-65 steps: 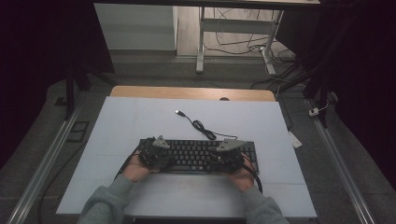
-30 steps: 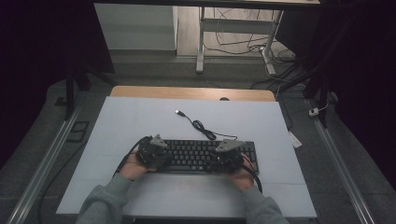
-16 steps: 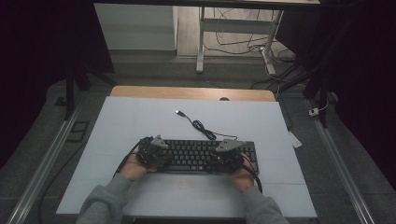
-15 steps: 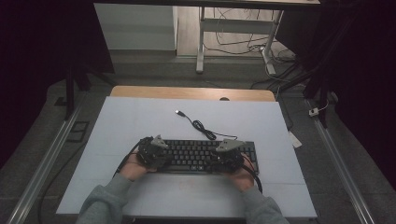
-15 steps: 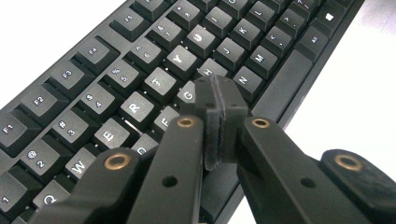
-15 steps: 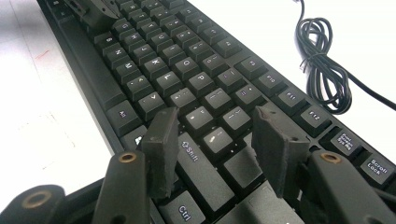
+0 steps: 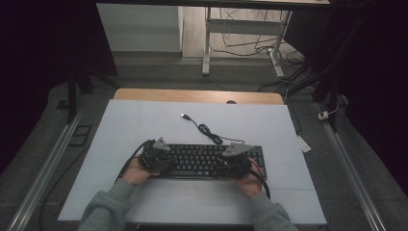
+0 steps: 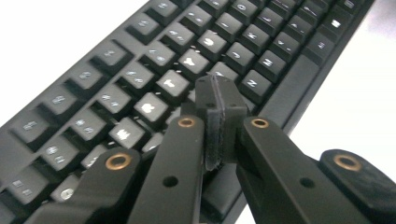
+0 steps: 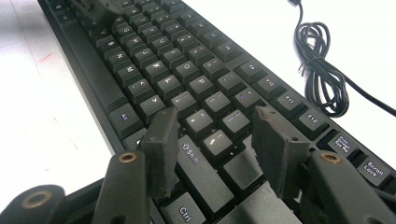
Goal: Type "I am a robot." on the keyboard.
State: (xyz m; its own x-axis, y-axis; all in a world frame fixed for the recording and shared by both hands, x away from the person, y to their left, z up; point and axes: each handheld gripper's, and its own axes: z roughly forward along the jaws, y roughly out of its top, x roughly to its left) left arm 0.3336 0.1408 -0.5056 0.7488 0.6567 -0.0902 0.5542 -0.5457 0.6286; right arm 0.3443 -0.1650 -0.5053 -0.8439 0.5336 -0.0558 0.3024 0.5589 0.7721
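A black keyboard (image 7: pixel 207 160) lies near the front of the white table, its black cable (image 7: pixel 207 130) coiled behind it and ending in a USB plug (image 7: pixel 184 116). My left gripper (image 7: pixel 155 155) rests over the keyboard's left end, jaws shut together with nothing between them; in the left gripper view the joined tips (image 8: pixel 219 93) hover just over the letter keys (image 8: pixel 168 84). My right gripper (image 7: pixel 235 158) sits over the right end, jaws open, its pads (image 9: pixel 161 149) straddling the keys near Shift (image 9: pixel 196 161), apart from them.
The white table top (image 7: pixel 144 120) has a wooden strip (image 7: pixel 197 95) along its far edge. Metal rails (image 7: pixel 48 168) run down both sides on the grey floor. A desk frame and loose cables (image 7: pixel 250 33) stand beyond the table.
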